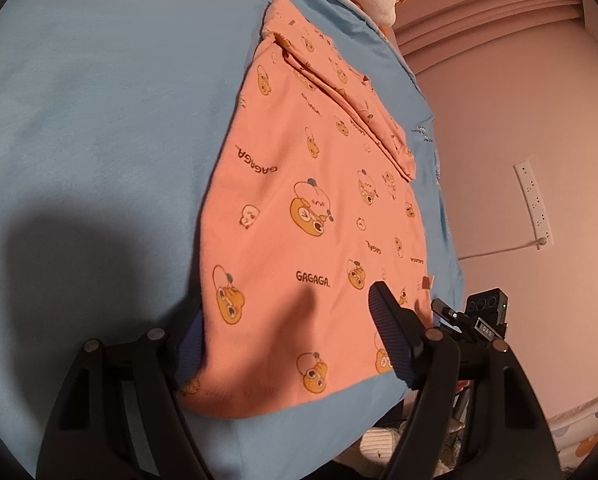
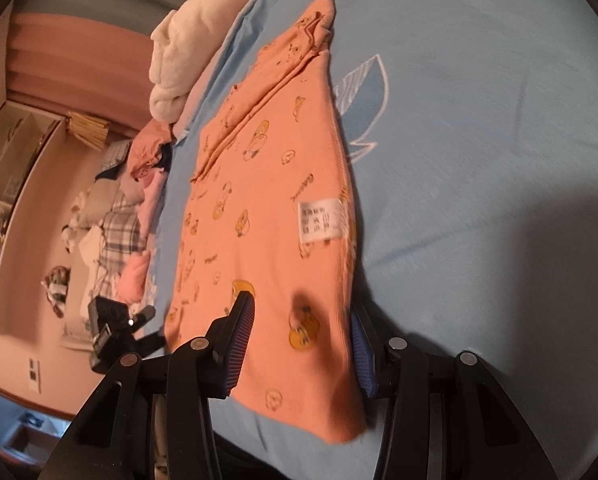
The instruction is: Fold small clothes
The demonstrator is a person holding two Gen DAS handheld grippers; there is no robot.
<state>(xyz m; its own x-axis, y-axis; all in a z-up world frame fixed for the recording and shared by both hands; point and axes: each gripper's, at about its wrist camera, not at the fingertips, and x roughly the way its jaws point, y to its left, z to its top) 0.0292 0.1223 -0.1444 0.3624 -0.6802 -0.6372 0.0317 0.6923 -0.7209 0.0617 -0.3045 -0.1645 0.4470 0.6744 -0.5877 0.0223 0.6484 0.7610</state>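
Bedsheet (image 1: 99, 120) in pale blue covers the surface, with pink walls and curtains behind it. An orange printed garment (image 1: 299, 208) lies flat on the sheet, its far part folded into pleats. The left view shows a white power strip (image 1: 535, 204) on the wall; the right view alone shows a white care label (image 2: 319, 220) on the garment, a heap of clothes (image 2: 111, 220) at the left and a white blanket (image 2: 179, 52) beyond. Both grippers tilt down over the garment's near edge. The left gripper (image 1: 287, 332) has its fingers wide apart, either side of the cloth. The right gripper (image 2: 303, 336) straddles the hem with fingers apart, not pinching it.
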